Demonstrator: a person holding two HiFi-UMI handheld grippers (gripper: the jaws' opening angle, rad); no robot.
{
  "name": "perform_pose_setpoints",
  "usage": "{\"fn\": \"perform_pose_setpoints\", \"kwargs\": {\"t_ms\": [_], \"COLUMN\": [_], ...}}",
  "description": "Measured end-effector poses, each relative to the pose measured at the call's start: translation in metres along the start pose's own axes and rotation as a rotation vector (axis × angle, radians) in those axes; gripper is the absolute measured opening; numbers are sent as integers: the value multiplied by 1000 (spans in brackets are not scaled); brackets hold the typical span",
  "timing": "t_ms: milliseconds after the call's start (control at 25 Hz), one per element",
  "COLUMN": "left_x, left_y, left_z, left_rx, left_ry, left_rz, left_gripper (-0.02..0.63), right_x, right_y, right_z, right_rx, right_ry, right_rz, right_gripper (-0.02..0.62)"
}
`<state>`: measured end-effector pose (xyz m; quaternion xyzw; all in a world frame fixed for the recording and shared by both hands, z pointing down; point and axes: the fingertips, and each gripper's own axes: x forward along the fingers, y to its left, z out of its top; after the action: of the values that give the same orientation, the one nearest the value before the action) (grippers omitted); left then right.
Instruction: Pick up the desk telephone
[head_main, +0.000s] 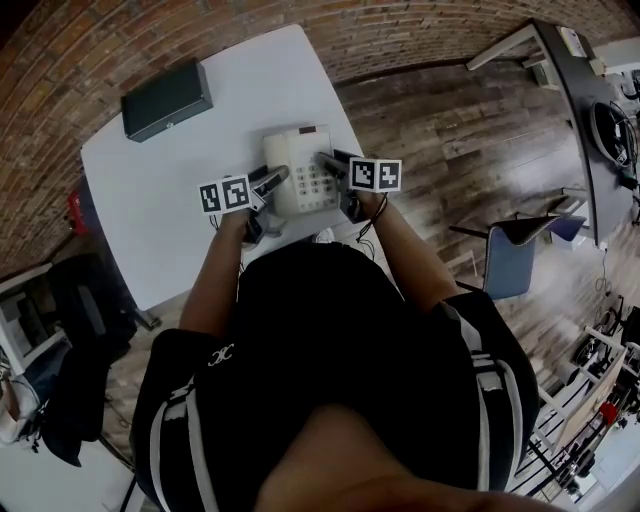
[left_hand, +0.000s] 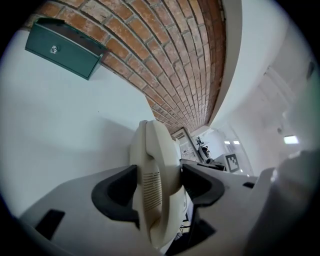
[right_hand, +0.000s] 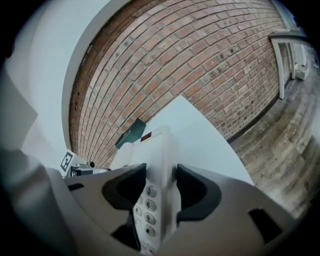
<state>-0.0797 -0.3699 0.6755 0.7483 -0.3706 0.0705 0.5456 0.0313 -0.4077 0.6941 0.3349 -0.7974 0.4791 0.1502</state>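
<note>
With the desk telephone (head_main: 298, 172) lying on the table (head_main: 170, 215), my left hand-held gripper (left_hand: 159, 189) clamped across its handset (left_hand: 152, 160) and my right hand-held gripper (right_hand: 161, 192) clamped on its keypad (right_hand: 148, 206) edge, I'd lift both together and level, so neither side slips.

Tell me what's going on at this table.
A person is at a white table with a gripper in each hand. The left gripper is clamped across the handset of a cream desk telephone. The right gripper grips the edge beside its keypad. The telephone seems to rest on the table, not yet lifted. A dark green box sits at the far corner.
</note>
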Motion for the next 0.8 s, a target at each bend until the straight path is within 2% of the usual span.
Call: {"fn": "perform_pose_setpoints", "kwargs": {"t_ms": [240, 600, 800], "left_x": [-3, -18, -29], "left_y": [-3, -27, -44], "left_z": [0, 11, 23], "left_rx": [5, 107, 160], "left_ry": [9, -10, -39], "left_rz": [15, 19, 14], "left_gripper": [275, 272, 272], "right_x": [-2, -20, -31], "right_y": [3, 21, 37], "right_z": [1, 11, 28], "right_rx": [0, -18, -60], "right_ry": [12, -53, -103], "right_rz": [-30, -33, -32], "right_gripper": [175, 172, 170]}}
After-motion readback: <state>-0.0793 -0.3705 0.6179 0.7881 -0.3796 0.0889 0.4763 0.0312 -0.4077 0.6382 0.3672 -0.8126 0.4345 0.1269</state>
